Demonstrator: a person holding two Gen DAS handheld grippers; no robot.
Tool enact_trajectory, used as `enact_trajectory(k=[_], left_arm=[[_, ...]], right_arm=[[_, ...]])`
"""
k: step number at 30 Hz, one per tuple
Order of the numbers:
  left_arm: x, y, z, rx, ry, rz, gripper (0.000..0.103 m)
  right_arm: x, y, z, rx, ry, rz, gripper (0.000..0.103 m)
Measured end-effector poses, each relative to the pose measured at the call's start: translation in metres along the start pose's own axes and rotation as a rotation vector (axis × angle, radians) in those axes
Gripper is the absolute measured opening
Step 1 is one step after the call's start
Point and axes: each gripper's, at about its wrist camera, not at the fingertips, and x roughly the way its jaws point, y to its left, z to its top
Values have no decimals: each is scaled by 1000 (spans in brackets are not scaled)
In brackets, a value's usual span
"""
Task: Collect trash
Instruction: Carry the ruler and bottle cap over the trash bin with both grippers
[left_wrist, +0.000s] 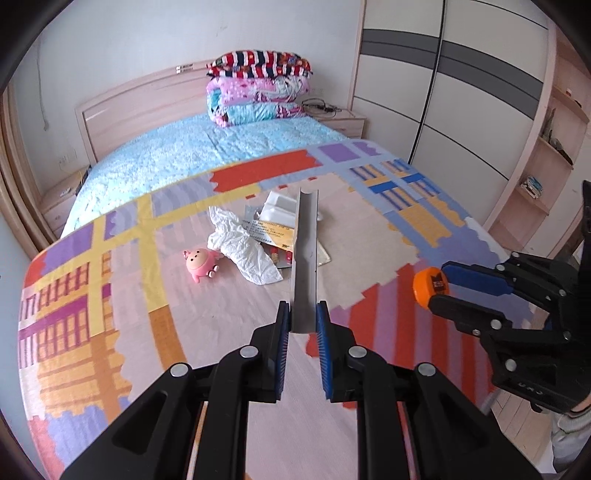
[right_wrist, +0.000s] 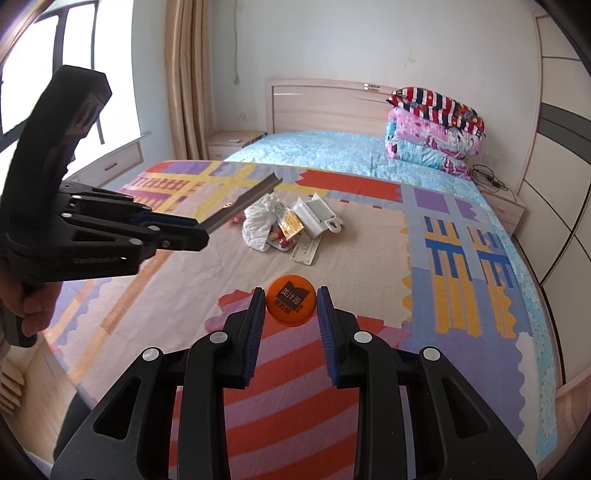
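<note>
My left gripper (left_wrist: 303, 317) is shut on a long grey metal strip (left_wrist: 306, 258), held above the bed and pointing toward the trash pile; it shows too in the right wrist view (right_wrist: 240, 201). My right gripper (right_wrist: 291, 306) is shut on an orange bottle cap (right_wrist: 291, 304), also seen from the left wrist (left_wrist: 428, 286). The pile on the patterned blanket holds a crumpled white tissue (left_wrist: 245, 251), a yellow printed packet (left_wrist: 271, 230), a white plastic box (right_wrist: 316, 214) and a pale ruler-like strip (right_wrist: 306, 249).
A pink pig toy (left_wrist: 201, 263) lies left of the pile. Folded quilts (left_wrist: 258, 88) sit by the headboard. A wardrobe (left_wrist: 461, 92) and shelves (left_wrist: 546, 162) stand right of the bed; a nightstand with cables (right_wrist: 498, 199) and a window (right_wrist: 55, 74) are also in view.
</note>
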Motion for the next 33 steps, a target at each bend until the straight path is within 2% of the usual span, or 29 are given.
enact_trajectory(k=[9, 17, 23, 26, 33], left_arm=[[-55, -30, -22, 35, -61, -15, 14], [-84, -53, -58, 51, -84, -42, 14], [-103, -69, -100, 34, -89, -88, 14], [-105, -72, -122, 9, -65, -118, 14], [-106, -83, -179, -45, -11, -137, 14]], right_arm=[[-42, 13, -16, -19, -38, 7, 29], [-79, 34, -50, -40, -40, 40, 29], [-100, 49, -75, -48, -33, 67, 29], [-108, 54, -90, -38, -35, 80, 29], [-104, 64, -127, -45, 37, 109, 29]])
